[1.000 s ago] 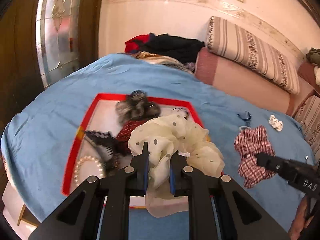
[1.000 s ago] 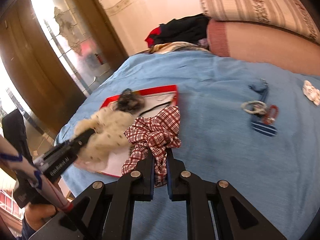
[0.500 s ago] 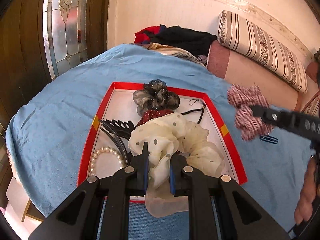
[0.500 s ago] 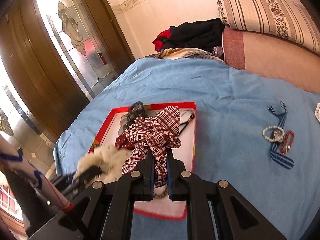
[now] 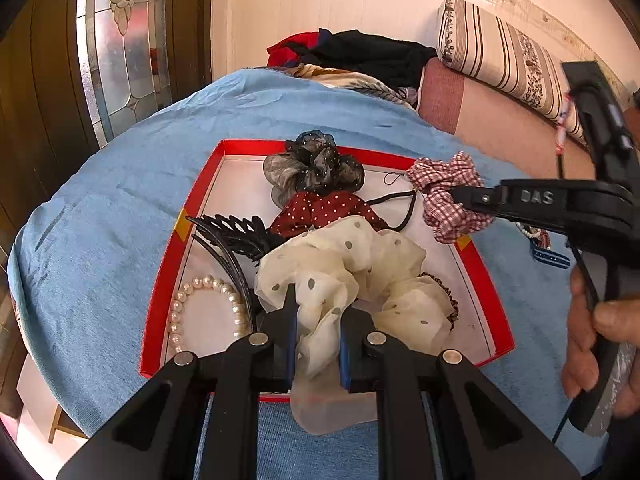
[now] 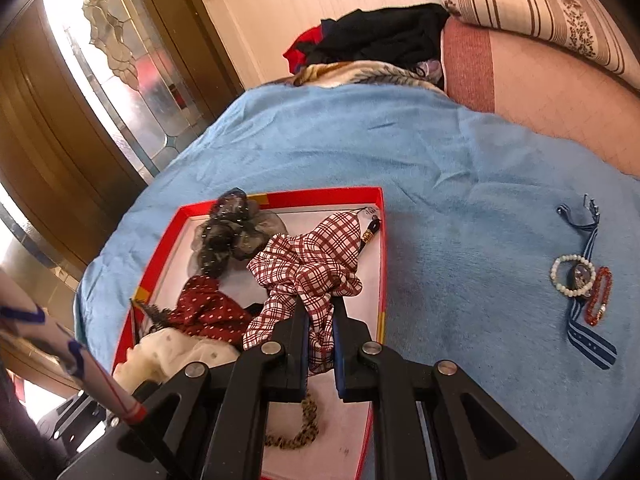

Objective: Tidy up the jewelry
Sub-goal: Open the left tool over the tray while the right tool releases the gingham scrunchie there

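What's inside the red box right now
The red box holds a pearl bracelet, a black claw clip, a dark red dotted scrunchie, a grey sheer scrunchie and a black cord. The cream scrunchie covers whatever lies beneath it.

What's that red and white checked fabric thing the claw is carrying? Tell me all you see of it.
The checked scrunchie is a ruffled ring of thin cloth in a dark red and white plaid. The right claw is shut on one bunched fold, so the rest fans out loosely above the red-rimmed box. Whether it touches anything in the box is unclear.
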A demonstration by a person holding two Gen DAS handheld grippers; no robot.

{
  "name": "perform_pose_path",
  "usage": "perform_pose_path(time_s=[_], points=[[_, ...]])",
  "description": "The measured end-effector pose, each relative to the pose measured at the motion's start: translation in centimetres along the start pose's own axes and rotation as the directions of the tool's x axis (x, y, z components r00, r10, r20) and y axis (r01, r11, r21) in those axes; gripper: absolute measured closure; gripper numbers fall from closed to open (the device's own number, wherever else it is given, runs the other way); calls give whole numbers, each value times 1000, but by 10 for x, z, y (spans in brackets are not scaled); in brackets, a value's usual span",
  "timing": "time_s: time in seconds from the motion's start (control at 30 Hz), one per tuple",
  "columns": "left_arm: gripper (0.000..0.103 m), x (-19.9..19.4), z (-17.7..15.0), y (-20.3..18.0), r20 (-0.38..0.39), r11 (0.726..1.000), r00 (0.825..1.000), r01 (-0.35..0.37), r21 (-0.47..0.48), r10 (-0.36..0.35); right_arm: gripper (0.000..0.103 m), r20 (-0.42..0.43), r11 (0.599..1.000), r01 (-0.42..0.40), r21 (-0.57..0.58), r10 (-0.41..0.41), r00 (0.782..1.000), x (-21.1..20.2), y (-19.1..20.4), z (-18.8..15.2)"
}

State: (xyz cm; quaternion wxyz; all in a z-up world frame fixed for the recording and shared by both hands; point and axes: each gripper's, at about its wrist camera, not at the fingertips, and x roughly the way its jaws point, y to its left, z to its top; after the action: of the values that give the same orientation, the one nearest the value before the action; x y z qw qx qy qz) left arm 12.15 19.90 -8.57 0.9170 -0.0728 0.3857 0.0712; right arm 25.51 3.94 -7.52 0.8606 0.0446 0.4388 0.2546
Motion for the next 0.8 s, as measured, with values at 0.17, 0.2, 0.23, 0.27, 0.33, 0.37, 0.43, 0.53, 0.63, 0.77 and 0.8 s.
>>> perform_pose_path(time_s=[0.17,0.2,0.23,0.27,0.33,0.37,0.43,0.53,0.63,0.77,0.8], points=[[88,3,-1,-1,-8,1000,1000,-11,12,11,92,-19,1000,11,-12,-11,1000,14,3,6],[88,4,-1,-1,-11,1000,1000,-12,12,12,92,-21,1000,12,-14,-13,1000,17,3,8],[88,5,-1,0,-12,1000,1000,-12,11,13,92,-23,1000,15,-18,-16,1000,19,4,9],[88,6,-1,1,-13,1000,1000,-17,10,18,92,-27,1000,18,-20,-19,999,21,4,9],[88,8,-1,2,-17,1000,1000,-20,6,20,92,-37,1000,21,-17,-21,999,25,3,8],[87,9,-1,2,-18,1000,1000,-23,6,23,92,-45,1000,22,-15,-23,999,28,2,7],[87,10,-1,1,-18,999,999,-33,8,33,92,-56,1000,28,-12,-28,998,33,0,6],[87,13,-1,2,-22,999,999,-44,8,44,92,-71,999,33,-7,-34,997,39,-4,4],[87,15,-1,2,-25,998,998,-55,7,55,92,-87,1000,31,3,-31,996,44,-7,2],[87,17,-1,2,-27,998,997,-70,6,70,92,-103,1000,30,5,-29,994,50,-8,-1],[86,18,0,2,-27,997,997,-75,8,75,92,-106,1000,28,5,-28,994,50,-8,-1]])
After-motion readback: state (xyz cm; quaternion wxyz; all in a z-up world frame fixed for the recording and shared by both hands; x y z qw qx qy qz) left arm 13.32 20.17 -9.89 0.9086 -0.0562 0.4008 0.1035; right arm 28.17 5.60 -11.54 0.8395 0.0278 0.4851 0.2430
